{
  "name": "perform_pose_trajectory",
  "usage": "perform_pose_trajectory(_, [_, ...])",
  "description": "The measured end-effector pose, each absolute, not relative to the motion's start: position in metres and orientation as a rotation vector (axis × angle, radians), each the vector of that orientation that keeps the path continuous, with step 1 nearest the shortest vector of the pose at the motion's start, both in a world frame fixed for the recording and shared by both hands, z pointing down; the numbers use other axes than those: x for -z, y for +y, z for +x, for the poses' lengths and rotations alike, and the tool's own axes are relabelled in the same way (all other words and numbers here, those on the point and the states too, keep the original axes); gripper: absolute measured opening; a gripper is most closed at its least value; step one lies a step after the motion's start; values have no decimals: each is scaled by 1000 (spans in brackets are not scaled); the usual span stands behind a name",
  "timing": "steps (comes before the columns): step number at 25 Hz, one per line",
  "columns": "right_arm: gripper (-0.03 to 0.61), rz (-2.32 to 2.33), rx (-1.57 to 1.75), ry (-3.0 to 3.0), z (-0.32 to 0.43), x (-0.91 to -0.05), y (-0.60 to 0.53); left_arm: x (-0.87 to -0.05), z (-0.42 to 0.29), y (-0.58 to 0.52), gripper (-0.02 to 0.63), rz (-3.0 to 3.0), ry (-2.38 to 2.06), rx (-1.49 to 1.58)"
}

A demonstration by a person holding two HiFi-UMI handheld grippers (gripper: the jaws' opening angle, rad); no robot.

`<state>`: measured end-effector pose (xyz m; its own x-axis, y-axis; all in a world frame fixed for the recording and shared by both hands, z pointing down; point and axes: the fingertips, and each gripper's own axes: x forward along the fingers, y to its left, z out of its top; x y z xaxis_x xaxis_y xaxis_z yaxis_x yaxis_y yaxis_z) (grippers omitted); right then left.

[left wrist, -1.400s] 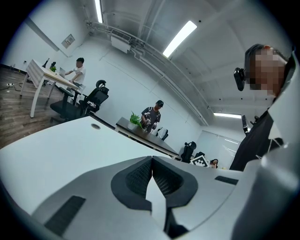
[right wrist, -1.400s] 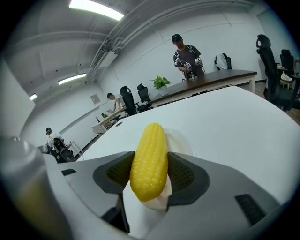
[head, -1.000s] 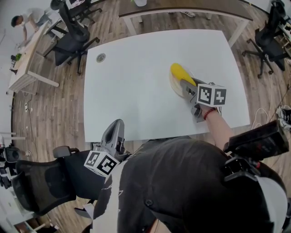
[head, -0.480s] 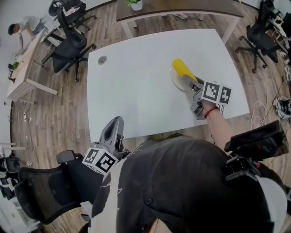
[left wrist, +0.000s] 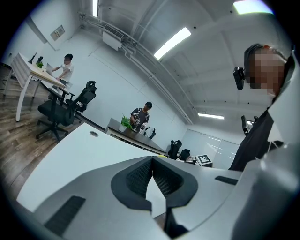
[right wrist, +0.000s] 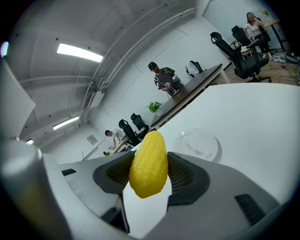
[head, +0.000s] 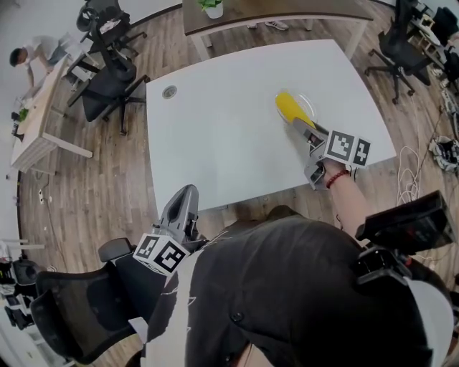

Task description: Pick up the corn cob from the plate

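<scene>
A yellow corn cob [head: 288, 107] is held between the jaws of my right gripper [head: 297, 122], which is shut on it. In the right gripper view the corn cob [right wrist: 148, 163] stands up between the dark pads, lifted clear of the table. The clear plate [right wrist: 197, 144] lies bare on the white table beyond it; in the head view the plate [head: 308, 106] shows just right of the cob. My left gripper [head: 186, 192] hangs at the table's near edge, shut with nothing in it, and its tips meet in the left gripper view [left wrist: 152, 158].
The white table [head: 215, 136] has a round cable grommet [head: 169, 92] at its far left corner. Black office chairs [head: 107, 79] stand to the left and far right. A brown desk with a potted plant [head: 214, 6] lies beyond, with people working in the background.
My right gripper has lifted the corn cob off the plate, and the plate now shows bare beside it. The left gripper has stayed in place.
</scene>
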<state>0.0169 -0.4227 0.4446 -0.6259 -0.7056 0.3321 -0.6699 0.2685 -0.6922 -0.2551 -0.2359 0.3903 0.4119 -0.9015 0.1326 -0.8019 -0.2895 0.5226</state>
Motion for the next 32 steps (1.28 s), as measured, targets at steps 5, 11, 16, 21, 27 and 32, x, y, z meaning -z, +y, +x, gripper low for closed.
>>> perform_pose_trajectory(5, [227,-1339,1296,2478,-5,-435,-387,-391,-276,-212,14,2159,-1417,244])
perform_pose_trajectory(11, [227,-1296,1302,2468,-32,-433,-337,-398,-294,-180,14,2170,-1376,199])
perform_pose_trajectory(16, [227,-1262,1326,2431,-52,-441,-299,-405,-304,-157,14,2199,-1318,142])
perform_pose_trajectory(21, [227,-1256,1323,2388,-60,-446,-263,-413,-307,-135,14,2228,-1256,88])
perform_pose_trajectory(27, [227,-1260,1332,2370,-69,-451,-218,-420,-311,-116,13,2260,-1232,92])
perform_pose_trajectory(32, [227,-1240,1334,2355,-70,-443,-190,-402,-308,-108,14,2308,-1247,219])
